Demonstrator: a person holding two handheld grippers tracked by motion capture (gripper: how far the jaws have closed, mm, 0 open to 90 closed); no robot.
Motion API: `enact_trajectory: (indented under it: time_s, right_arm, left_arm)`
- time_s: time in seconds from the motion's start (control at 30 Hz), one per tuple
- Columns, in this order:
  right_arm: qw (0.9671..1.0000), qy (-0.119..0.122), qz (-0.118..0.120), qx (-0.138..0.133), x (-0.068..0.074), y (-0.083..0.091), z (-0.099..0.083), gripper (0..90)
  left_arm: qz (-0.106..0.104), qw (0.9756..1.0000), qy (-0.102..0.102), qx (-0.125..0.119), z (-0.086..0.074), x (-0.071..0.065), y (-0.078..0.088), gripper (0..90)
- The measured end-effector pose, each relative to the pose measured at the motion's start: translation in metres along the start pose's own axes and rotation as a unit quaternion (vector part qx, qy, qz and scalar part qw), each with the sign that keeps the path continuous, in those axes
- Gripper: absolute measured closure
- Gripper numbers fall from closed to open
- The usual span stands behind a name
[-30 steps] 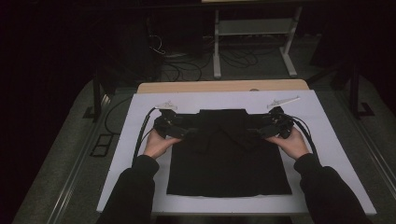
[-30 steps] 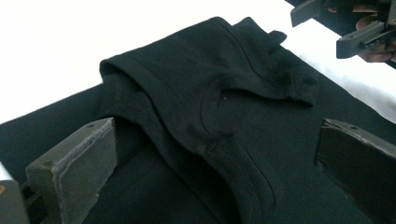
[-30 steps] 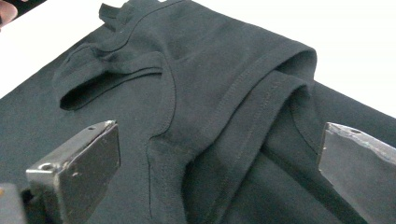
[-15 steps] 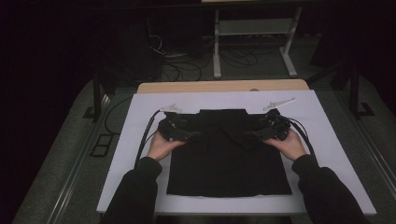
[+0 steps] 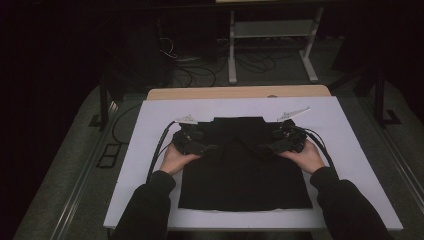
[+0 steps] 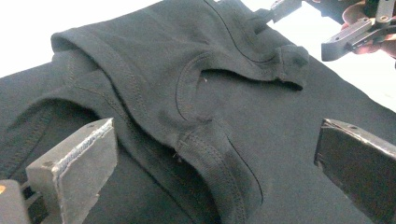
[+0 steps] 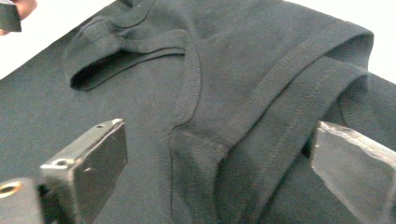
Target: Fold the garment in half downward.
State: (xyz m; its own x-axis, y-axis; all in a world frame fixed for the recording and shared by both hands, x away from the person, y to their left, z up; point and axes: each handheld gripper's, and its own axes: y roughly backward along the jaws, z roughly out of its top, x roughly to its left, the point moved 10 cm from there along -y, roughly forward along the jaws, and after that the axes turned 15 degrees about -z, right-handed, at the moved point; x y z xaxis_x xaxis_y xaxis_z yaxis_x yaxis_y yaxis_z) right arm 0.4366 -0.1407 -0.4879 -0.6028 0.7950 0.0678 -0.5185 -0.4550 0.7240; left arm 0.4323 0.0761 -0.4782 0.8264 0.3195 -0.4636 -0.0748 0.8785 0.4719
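A black T-shirt (image 5: 245, 172) lies flat on a white board (image 5: 150, 125), hem toward the person. Its shoulder parts are folded inward over the body. My left gripper (image 5: 211, 148) rests at the shirt's upper left, held by a hand. In the left gripper view, the left gripper (image 6: 212, 140) stands open above a folded seam of the shirt (image 6: 201, 107), with nothing pinched. My right gripper (image 5: 263, 148) rests at the upper right. In the right gripper view, the right gripper (image 7: 222, 135) is also open over a stitched fold of the shirt (image 7: 261, 88).
The white board lies on a wooden table (image 5: 235, 92). Behind the table stand a white metal frame (image 5: 270, 35) and loose cables (image 5: 175, 55) on the dark floor. Black cables trail from both grippers across the board.
Both grippers have slid a little inward and toward the person over the shirt's upper part. The folded shoulder parts now lie further in.
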Motion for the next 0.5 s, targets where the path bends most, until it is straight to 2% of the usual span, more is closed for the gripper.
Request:
enact_trajectory:
  time_s: [0.13, 0.33, 0.5]
  right_arm:
    - [1.0, 0.002, 0.005, -0.001, 0.0023, -0.0003, 0.0002, 8.2]
    - [0.9999, 0.001, 0.009, -0.005, 0.0034, -0.0012, 0.0015, 14.9]
    - [0.9999, 0.001, 0.011, -0.002, 0.003, -0.0033, 0.0009, 25.1]
  left_arm:
    - [-0.003, 1.0, 0.0, 0.004, -0.001, -0.0015, -0.0031, 0.6]
    - [-0.007, 1.0, 0.0, -0.002, 0.0005, -0.0018, -0.0031, 8.1]
    - [-0.007, 1.0, 0.001, -0.006, 0.0009, -0.001, -0.0044, 18.1]
